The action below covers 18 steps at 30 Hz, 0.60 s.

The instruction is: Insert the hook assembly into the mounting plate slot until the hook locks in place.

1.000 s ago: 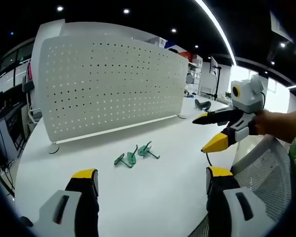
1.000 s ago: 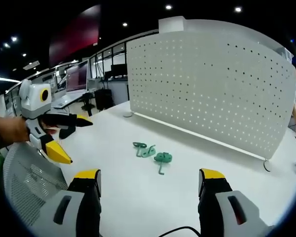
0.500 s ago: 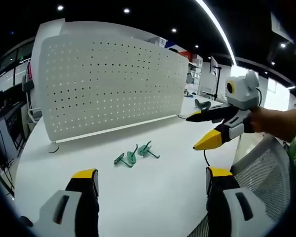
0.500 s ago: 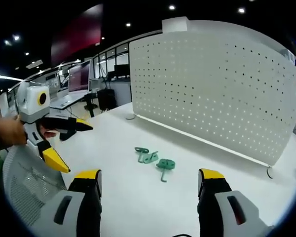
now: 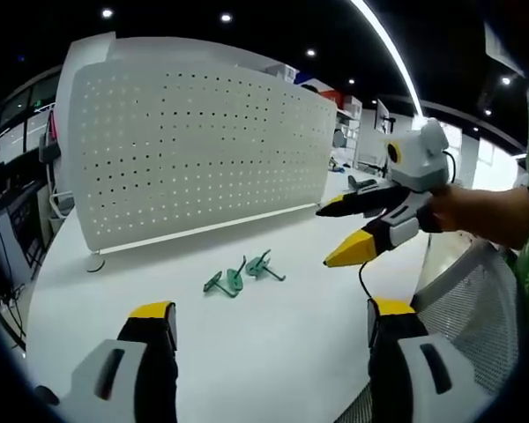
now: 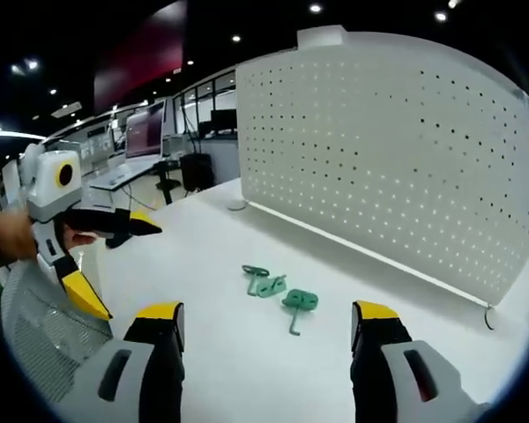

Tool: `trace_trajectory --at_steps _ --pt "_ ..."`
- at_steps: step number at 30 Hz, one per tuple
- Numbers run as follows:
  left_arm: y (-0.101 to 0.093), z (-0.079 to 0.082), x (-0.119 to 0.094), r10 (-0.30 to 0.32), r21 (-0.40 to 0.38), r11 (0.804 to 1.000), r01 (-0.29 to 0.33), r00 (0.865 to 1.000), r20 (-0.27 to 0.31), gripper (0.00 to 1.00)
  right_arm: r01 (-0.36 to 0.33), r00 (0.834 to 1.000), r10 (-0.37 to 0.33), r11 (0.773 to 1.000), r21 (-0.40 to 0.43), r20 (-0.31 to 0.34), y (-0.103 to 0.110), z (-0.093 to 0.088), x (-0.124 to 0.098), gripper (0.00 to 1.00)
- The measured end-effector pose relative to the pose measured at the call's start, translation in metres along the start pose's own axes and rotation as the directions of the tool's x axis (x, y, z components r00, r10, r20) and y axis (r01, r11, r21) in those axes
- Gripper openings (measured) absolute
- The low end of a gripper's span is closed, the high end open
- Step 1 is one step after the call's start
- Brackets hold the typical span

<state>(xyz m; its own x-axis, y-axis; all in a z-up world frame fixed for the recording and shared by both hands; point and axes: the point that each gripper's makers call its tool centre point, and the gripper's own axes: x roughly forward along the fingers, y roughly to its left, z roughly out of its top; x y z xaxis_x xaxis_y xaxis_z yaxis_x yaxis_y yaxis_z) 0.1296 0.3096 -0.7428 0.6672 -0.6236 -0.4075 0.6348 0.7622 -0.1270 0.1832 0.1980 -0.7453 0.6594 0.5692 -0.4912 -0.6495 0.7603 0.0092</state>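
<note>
Three green hooks (image 5: 243, 277) lie close together on the white table (image 5: 264, 344), in front of the upright white perforated mounting plate (image 5: 194, 145). In the right gripper view the hooks (image 6: 280, 293) lie ahead of the pegboard plate (image 6: 397, 150). My left gripper (image 5: 269, 319) is open and empty, low over the table and short of the hooks. My right gripper (image 6: 264, 319) is open and empty too. It shows in the left gripper view as the right gripper (image 5: 335, 233), right of the hooks and above the table. The left gripper (image 6: 115, 264) appears at the left of the right gripper view.
A mesh chair back (image 5: 472, 300) stands at the table's edge by the person's hand (image 5: 476, 216). The plate rests on small feet (image 5: 95, 263). Desks with monitors (image 6: 145, 132) stand beyond the table.
The right gripper has moved left toward the hooks and the plate in the left gripper view. The hooks and the left gripper have stayed put.
</note>
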Motion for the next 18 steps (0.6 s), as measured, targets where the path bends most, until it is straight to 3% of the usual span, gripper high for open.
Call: trace_trajectory --at_steps 8,18 --pt "0.001 -0.001 0.0 0.003 -0.001 1.0 -0.003 1.0 -0.003 0.91 -0.036 0.999 0.037 0.998 0.047 -0.023 0.0 -0.005 0.017 0.75" --pt "0.002 -0.001 -0.001 0.006 -0.006 1.0 -0.007 1.0 -0.006 0.9 -0.072 0.997 0.072 0.997 -0.015 -0.039 -0.001 0.006 0.039 0.68"
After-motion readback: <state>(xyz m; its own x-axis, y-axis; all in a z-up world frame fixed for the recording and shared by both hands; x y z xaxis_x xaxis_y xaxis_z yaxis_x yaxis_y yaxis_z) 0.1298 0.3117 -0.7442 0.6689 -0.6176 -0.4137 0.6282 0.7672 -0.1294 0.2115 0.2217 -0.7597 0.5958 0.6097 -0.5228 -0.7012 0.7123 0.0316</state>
